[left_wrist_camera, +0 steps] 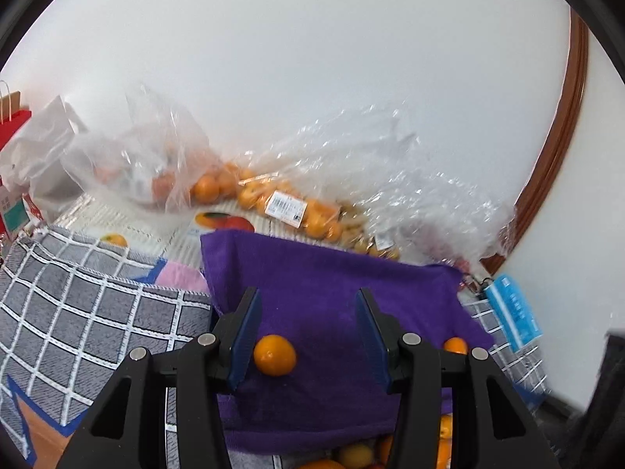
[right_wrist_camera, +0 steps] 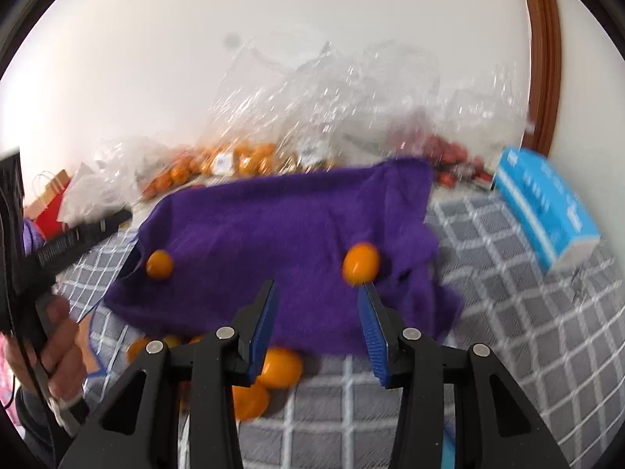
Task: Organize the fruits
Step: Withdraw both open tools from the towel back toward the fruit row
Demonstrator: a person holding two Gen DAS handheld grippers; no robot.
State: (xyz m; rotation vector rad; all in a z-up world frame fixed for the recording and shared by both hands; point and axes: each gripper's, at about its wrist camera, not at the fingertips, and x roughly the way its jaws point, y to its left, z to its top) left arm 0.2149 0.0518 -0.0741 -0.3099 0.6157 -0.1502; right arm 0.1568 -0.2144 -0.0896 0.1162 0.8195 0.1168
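Observation:
A purple towel [left_wrist_camera: 332,297] lies spread over a grey checked cloth [left_wrist_camera: 78,305]. In the left wrist view a small orange [left_wrist_camera: 274,355] rests on the towel between the jaws of my left gripper [left_wrist_camera: 307,293], right beside the left pad and far from the right one; that gripper is open. A second orange [left_wrist_camera: 455,346] peeks out behind the right finger. In the right wrist view my right gripper [right_wrist_camera: 317,285] is open and holds nothing over the purple towel [right_wrist_camera: 273,226]. One orange [right_wrist_camera: 361,264] sits just beyond its right fingertip, another [right_wrist_camera: 159,264] at the towel's left.
Loose oranges [right_wrist_camera: 281,365] lie at the towel's near edge. Clear plastic bags of oranges [left_wrist_camera: 273,199] and red fruit [right_wrist_camera: 449,152] stand along the white wall. A blue tissue pack [right_wrist_camera: 547,211] lies at the right, and a red paper bag [left_wrist_camera: 13,121] at the left. A person's hand [right_wrist_camera: 58,344] holds the other tool.

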